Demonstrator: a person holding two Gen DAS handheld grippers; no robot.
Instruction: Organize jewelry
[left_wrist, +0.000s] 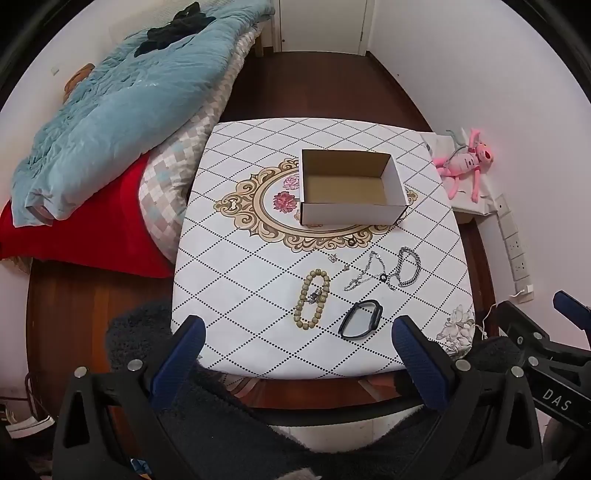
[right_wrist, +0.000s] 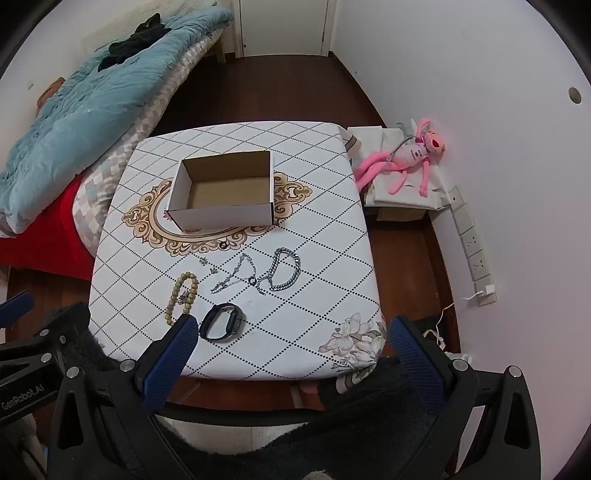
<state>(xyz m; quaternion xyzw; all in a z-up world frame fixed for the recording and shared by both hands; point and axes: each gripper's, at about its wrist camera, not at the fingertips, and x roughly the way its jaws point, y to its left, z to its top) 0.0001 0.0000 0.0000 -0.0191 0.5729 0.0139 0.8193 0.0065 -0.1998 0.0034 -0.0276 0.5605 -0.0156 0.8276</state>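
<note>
An open cardboard box (left_wrist: 347, 186) (right_wrist: 223, 194) stands empty at the middle of the patterned table (left_wrist: 240, 295) (right_wrist: 314, 258). In front of it lie a wooden bead bracelet (left_wrist: 312, 299) (right_wrist: 183, 295), a black watch band (left_wrist: 361, 319) (right_wrist: 222, 322), thin silver chains (left_wrist: 369, 271) (right_wrist: 236, 275), a thick silver chain bracelet (left_wrist: 408, 267) (right_wrist: 286, 269), a small dark ring (left_wrist: 351, 242) (right_wrist: 223, 245) and small earrings (left_wrist: 334, 258) (right_wrist: 204, 261). My left gripper (left_wrist: 297, 347) hovers open above the table's near edge. My right gripper (right_wrist: 291, 347) is open too, over the near right part.
A bed with a blue quilt (left_wrist: 110, 110) (right_wrist: 74, 110) and red cover borders the table's left side. A pink plush toy (left_wrist: 465, 162) (right_wrist: 410, 158) lies on a low box at the right by the wall. A power strip (right_wrist: 472, 251) runs along the wall. Dark fuzzy fabric fills the near foreground.
</note>
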